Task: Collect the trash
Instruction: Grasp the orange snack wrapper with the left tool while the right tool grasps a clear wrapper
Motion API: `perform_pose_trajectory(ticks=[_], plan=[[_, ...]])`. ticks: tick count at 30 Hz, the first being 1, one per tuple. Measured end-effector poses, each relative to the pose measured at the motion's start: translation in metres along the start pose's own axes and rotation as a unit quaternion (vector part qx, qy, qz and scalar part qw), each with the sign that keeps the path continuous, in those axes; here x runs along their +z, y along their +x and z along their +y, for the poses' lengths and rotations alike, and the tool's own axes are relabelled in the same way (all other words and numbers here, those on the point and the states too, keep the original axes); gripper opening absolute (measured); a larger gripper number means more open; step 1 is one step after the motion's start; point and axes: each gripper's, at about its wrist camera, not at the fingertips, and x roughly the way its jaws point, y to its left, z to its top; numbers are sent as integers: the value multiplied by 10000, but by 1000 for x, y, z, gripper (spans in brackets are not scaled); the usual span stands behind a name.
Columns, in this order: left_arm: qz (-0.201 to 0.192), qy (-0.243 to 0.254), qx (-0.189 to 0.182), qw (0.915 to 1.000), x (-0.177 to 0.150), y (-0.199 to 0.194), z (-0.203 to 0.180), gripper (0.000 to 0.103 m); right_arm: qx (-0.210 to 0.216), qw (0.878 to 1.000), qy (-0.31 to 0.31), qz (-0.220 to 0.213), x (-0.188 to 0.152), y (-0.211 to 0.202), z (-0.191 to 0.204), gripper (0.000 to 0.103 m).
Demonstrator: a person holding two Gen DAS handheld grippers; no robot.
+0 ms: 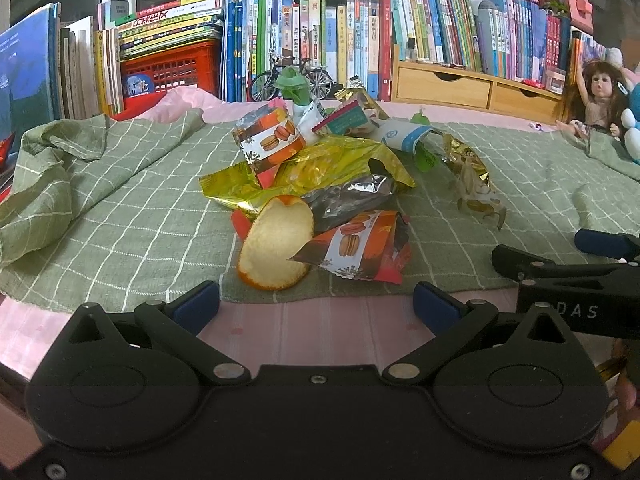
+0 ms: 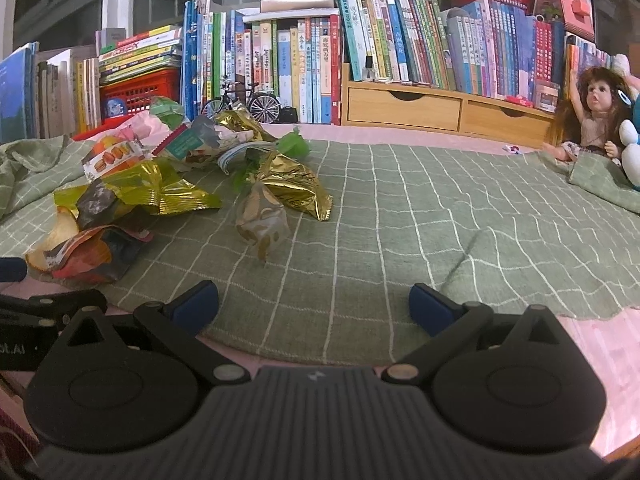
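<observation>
Through the left wrist camera, my left tool sits low at the near edge of the green checked cloth spread over the pink-covered desk, its 2 blue-tipped fingers spread wide apart with nothing between them. The trash lies heaped straight ahead on the cloth: a curved piece of orange peel with a pale inside stands nearest, touching an orange-and-brown macaron snack wrapper. Behind them come a crumpled silver foil bag, a wide gold foil bag and a second macaron wrapper on top. A twisted gold wrapper lies apart to the right. My right tool shows at the right edge.

Through the right wrist camera, my right tool also hovers at the cloth's near edge, fingers apart and empty. The heap is off to its left; closest ahead is that gold wrapper with a dull printed pouch touching its front. The cloth to the right is bare up to a long-haired doll.

To start well, I judge the peel the best first grab for the left tool: straddle its upright rim and close gently so it does not crack. The right should take the lone gold wrapper by a crumpled fold, not a flat face.
</observation>
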Motion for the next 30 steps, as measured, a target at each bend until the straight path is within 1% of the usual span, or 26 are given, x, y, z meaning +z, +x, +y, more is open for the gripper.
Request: perform_pose_trajectory(ticks=[4,7,10,12,15,16,18,20,22,23,26,28,29,30], plan=[[-59,-88,-162,9998,4,-5,4,102,90,9998,8,154,6,2,-4,103],[-285,-127,-302,9991,8,-15,5,101,256,9992,253,178,11,0,-11,103],[-411,-8,-486,9980,13,-23,2,91,408,9979,492,119,18,-3,-21,99],[-441,6,-650,9969,15,-27,-1,79,482,9972,562,43,23,-4,-26,97],[-467,74,-837,9954,19,-28,-7,75,516,9971,555,-26,30,-4,-32,92],[-462,118,-826,9954,19,-26,-8,75,552,9970,548,-24,32,-4,-33,92],[-383,216,-757,9962,20,-18,-12,67,688,9962,531,29,35,-2,-34,86],[-148,287,-608,9976,22,-5,-15,64,913,9948,414,193,41,7,-33,81],[-86,392,-510,9979,22,4,-17,63,1018,9940,281,291,46,15,-30,78],[-91,448,-481,9978,22,6,-18,60,1040,9938,221,314,50,18,-28,77],[-85,433,-582,9973,24,9,-15,52,1152,9928,52,331,57,28,-20,77],[-105,365,-693,9969,24,9,-14,46,1225,9917,-17,385,61,36,-15,74],[-151,368,-701,9967,24,7,-14,39,1259,9911,-34,433,63,40,-13,68],[-187,402,-666,9968,24,5,-15,36,1298,9903,-39,502,64,44,-12,57]])
